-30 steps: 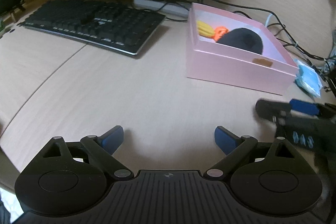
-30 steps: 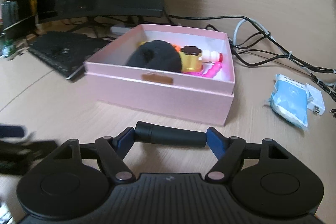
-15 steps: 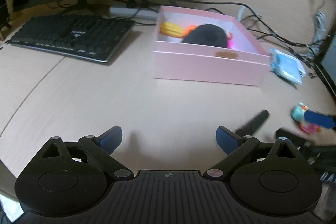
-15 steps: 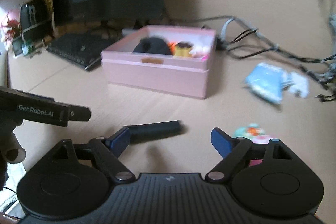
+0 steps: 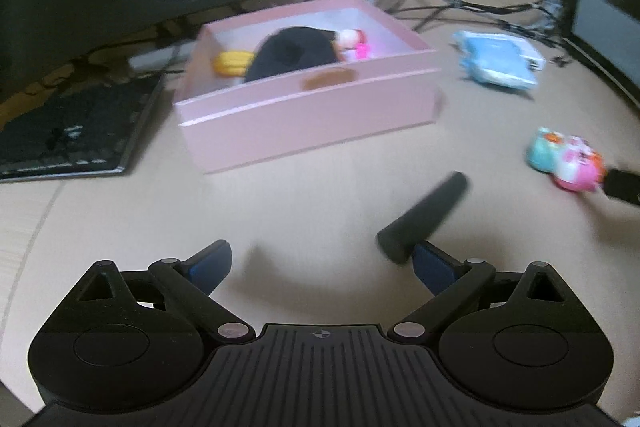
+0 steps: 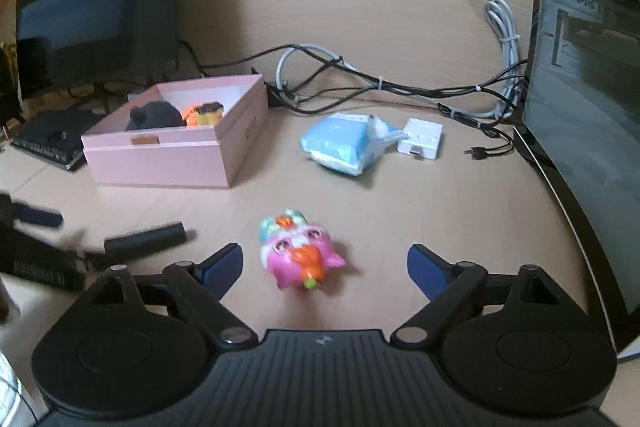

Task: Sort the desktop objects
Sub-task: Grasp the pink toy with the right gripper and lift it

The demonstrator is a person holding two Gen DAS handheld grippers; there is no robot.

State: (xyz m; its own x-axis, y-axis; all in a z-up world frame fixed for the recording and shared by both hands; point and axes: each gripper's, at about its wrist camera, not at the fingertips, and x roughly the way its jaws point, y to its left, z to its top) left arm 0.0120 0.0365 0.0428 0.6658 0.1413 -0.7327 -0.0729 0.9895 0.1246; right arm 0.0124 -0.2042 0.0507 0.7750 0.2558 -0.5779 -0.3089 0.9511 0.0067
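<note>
A pink open box (image 5: 312, 115) (image 6: 160, 159) holds a black round thing, a yellow toy and pink bits. On the desk in front of it lies a black cylinder (image 5: 424, 217) (image 6: 146, 239). My left gripper (image 5: 322, 263) is open, its right fingertip just at the cylinder's near end. A pink and teal toy figure (image 6: 298, 253) (image 5: 566, 159) lies between the fingers of my right gripper (image 6: 324, 265), whose jaws are opening and do not touch it. A blue tissue pack (image 6: 346, 143) (image 5: 498, 63) lies further back.
A black keyboard (image 5: 68, 131) and a monitor (image 6: 96, 23) stand left of the box. A white adapter (image 6: 422, 139) and a tangle of cables (image 6: 380, 83) lie behind the tissue pack. A dark computer case (image 6: 588, 67) walls the right side.
My right gripper let go of the black cylinder, which now lies on the desk, and swung right over the pink toy. My left gripper moved right toward the cylinder.
</note>
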